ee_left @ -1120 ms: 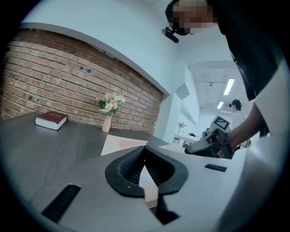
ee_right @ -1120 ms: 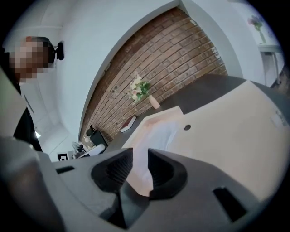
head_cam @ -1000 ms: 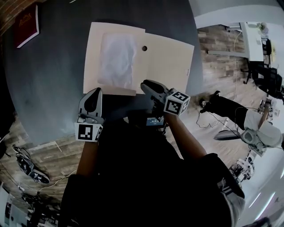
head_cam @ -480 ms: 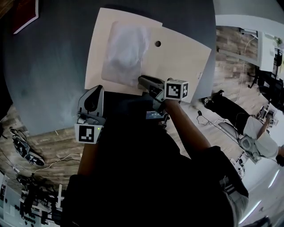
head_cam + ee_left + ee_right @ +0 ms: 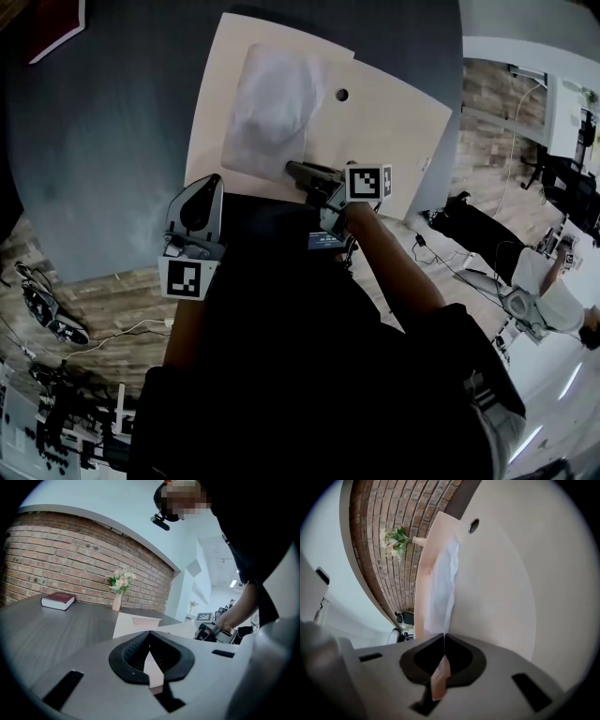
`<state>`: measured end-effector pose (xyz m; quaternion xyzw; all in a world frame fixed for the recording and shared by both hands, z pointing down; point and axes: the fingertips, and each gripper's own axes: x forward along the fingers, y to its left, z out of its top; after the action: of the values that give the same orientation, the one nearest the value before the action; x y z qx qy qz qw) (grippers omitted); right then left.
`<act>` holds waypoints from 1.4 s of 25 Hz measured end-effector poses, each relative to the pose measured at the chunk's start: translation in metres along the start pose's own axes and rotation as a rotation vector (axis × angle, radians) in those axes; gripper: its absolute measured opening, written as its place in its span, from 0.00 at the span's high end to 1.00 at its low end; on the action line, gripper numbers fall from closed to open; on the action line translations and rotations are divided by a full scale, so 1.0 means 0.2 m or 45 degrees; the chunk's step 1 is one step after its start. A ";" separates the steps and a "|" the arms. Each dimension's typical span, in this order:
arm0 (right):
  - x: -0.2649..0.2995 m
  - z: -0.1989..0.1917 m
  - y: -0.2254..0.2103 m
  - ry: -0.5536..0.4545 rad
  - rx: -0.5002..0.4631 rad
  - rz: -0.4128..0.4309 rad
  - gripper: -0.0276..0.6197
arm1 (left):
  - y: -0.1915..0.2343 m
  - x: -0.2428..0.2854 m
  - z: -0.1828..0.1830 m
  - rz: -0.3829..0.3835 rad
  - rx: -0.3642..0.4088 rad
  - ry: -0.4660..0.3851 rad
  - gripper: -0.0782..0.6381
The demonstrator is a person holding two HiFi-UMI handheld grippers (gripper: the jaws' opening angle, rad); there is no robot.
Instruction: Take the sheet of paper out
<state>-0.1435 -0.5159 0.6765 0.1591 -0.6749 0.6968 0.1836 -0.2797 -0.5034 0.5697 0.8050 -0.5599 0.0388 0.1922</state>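
On the dark round bench (image 5: pixel 112 141), I pin the tan envelope (image 5: pixel 394 122) by its near corner in the left gripper (image 5: pixel 206 183), jaws shut, to keep it from sliding. The right gripper (image 5: pixel 292 169) clamps the near corner of the white sheet of paper (image 5: pixel 272 112), which lies on the envelope, not yet out. A red book (image 5: pixel 57 600) and a flower vase (image 5: pixel 117 603) stand well clear.

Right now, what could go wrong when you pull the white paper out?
The right gripper pinches only the near corner of the thin white paper sheet, so it could tear or slip free. The big beige card envelope might slide along too; the left gripper isn't clearly holding it.
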 end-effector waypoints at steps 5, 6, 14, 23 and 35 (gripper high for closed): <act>-0.01 0.02 0.02 -0.036 -0.026 -0.002 0.95 | 0.03 -0.03 0.00 -0.012 0.051 0.008 0.90; -0.02 0.03 0.02 -0.057 -0.032 -0.007 0.95 | 0.03 -0.04 0.00 -0.021 0.070 0.014 0.90; -0.26 -0.01 -0.04 -0.209 -0.046 -0.089 0.95 | -0.09 -0.07 0.07 -0.138 0.151 -0.016 0.90; -0.66 -0.08 -0.12 -0.418 -0.116 -0.227 0.95 | -0.26 -0.02 0.12 -0.305 0.209 -0.058 0.90; -1.28 -0.20 -0.11 -0.545 -0.645 -0.599 0.95 | -0.65 0.01 0.29 -0.371 0.412 -0.062 0.90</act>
<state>0.0933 -0.4857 0.5738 0.4005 -0.7933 0.3986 0.2267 -0.1689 -0.4855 0.4828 0.8985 -0.4286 0.0804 0.0506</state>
